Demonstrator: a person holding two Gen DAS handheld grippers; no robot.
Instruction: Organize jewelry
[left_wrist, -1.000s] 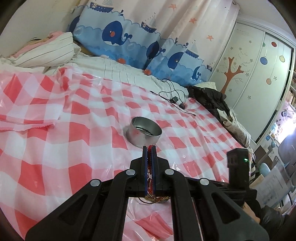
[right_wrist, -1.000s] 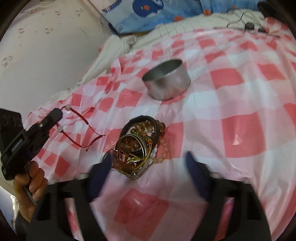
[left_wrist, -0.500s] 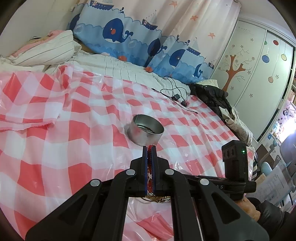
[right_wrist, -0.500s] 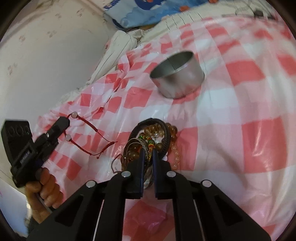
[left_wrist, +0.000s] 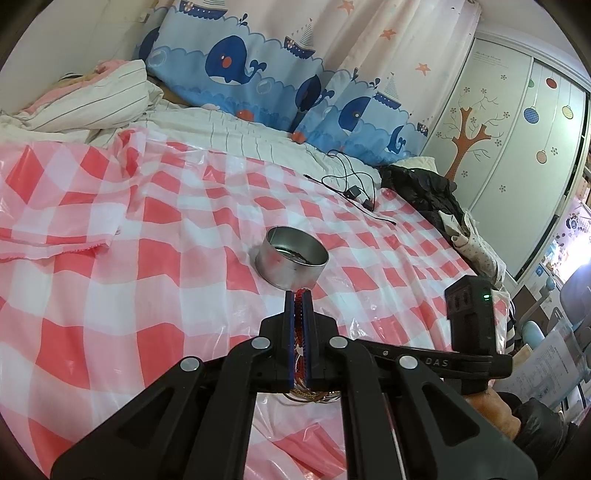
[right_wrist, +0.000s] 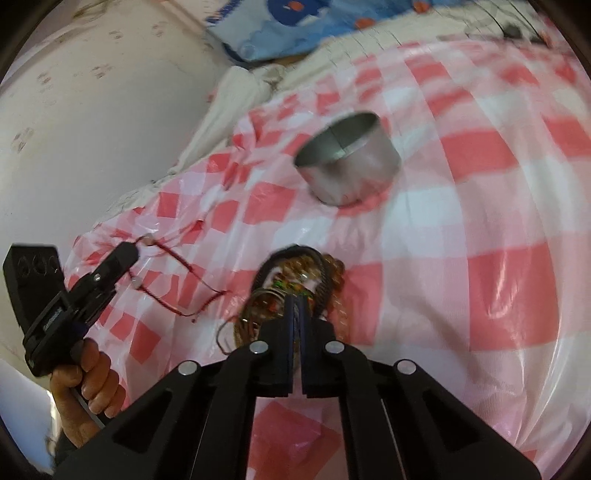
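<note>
Curtain (left_wrist: 258, 66): upper centre of the left wrist view — blue band printed with whales and sailboats, pale pink above with orange stars.
Striped pillow (left_wrist: 92, 99): upper left, white with thin dark lines, pink fabric behind it.
Checked cover (left_wrist: 110, 229): red-and-white plastic sheet, wrinkled, filling the middle of both views.
Charger cable (left_wrist: 351, 184): black, coiled right of centre, at the cover's far edge.
Dark jacket (left_wrist: 428, 192): bunched just right of the cable.
Wardrobe door (left_wrist: 517, 129): upper right — tree decal with hanging round ornaments.
Wall (right_wrist: 92, 92): upper left of the right wrist view, off-white, scuffed.
</note>
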